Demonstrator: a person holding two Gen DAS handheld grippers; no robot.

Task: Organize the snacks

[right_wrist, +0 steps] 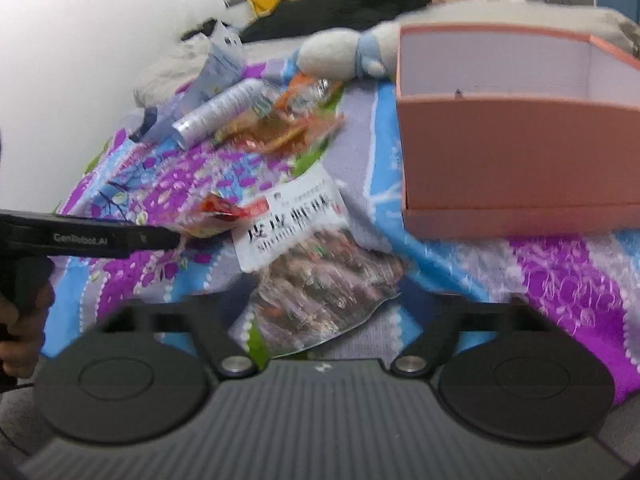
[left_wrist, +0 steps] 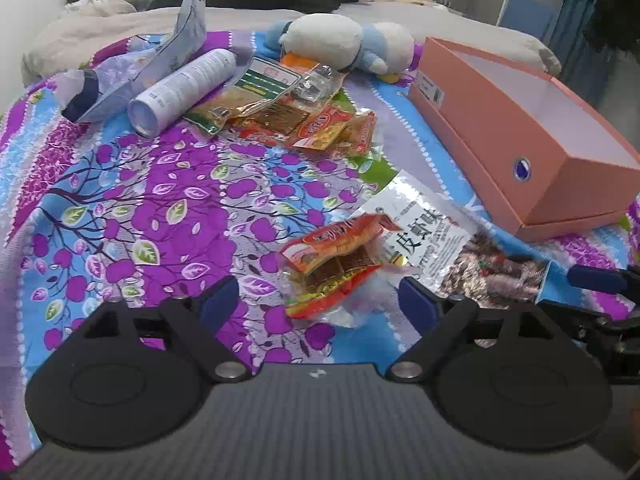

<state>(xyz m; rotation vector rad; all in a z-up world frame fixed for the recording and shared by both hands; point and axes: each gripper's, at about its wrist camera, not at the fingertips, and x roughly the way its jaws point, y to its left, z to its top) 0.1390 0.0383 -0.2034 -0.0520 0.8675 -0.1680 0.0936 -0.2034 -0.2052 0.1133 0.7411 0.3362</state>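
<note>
A red and orange snack packet (left_wrist: pixel 340 260) lies on the bed cover between the wide-apart pads of my left gripper (left_wrist: pixel 318 300), which do not press on it. Beside it lies a silver shrimp snack bag (left_wrist: pixel 432 236), its lower end at a blue fingertip (left_wrist: pixel 596 278) of the right gripper. In the blurred right wrist view that silver bag (right_wrist: pixel 312 272) lies flat between the spread fingers of my right gripper (right_wrist: pixel 328 304), which is open. The left gripper (right_wrist: pixel 176 236) reaches in from the left toward the red packet (right_wrist: pixel 216 216). An open pink box (left_wrist: pixel 520 128) stands at the right.
A pile of several snack packets (left_wrist: pixel 304 120) lies further back, with a white tube (left_wrist: pixel 184 88) and a pale pouch (left_wrist: pixel 188 36) to its left. A plush toy (left_wrist: pixel 344 40) sits behind them. Dark clothes and pillows line the far edge. A hand (right_wrist: pixel 24 320) holds the left gripper.
</note>
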